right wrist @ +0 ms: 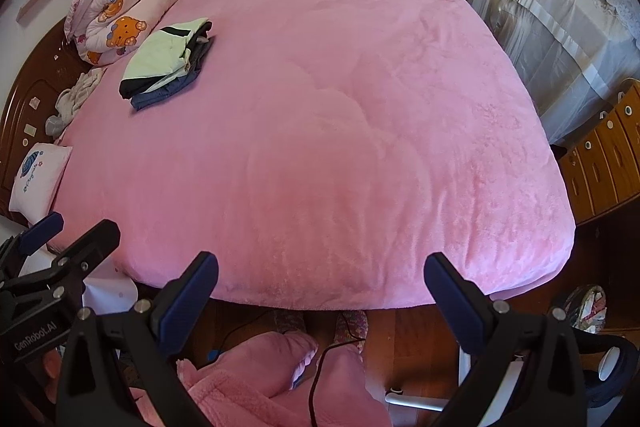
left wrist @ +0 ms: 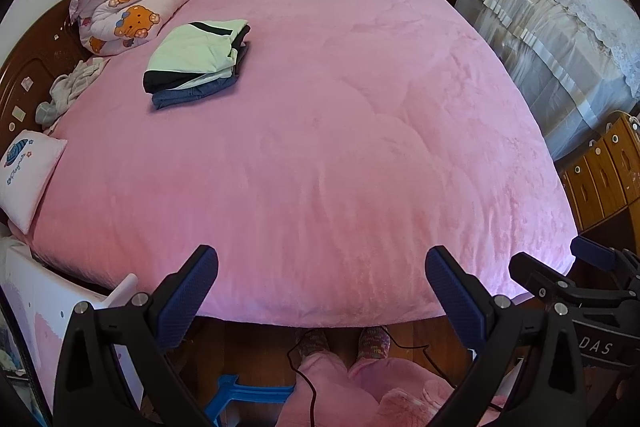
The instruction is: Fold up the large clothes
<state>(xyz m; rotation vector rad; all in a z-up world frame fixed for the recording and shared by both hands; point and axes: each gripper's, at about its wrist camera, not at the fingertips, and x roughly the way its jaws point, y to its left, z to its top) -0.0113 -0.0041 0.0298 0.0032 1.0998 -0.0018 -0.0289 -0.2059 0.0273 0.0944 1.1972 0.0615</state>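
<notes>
A stack of folded clothes (left wrist: 198, 61) (right wrist: 166, 63), pale green on top with black and blue denim below, lies at the far left of the pink bed (left wrist: 340, 147) (right wrist: 340, 131). A crumpled grey-white garment (left wrist: 68, 93) (right wrist: 74, 95) sits by the headboard. My left gripper (left wrist: 322, 267) hangs open over the bed's near edge, nothing between its blue pads. My right gripper (right wrist: 322, 269) is likewise open and empty above the near edge. Each gripper shows at the side of the other's view: the right gripper (left wrist: 560, 267), the left gripper (right wrist: 72, 235).
A rolled cartoon quilt (left wrist: 128, 3) and a small pillow (left wrist: 28, 175) lie along the wooden headboard. A lace-covered piece of furniture (left wrist: 560, 19) and wooden drawers (left wrist: 604, 171) stand on the right. The person's pink-clad legs (left wrist: 352, 387) and a black cable are below.
</notes>
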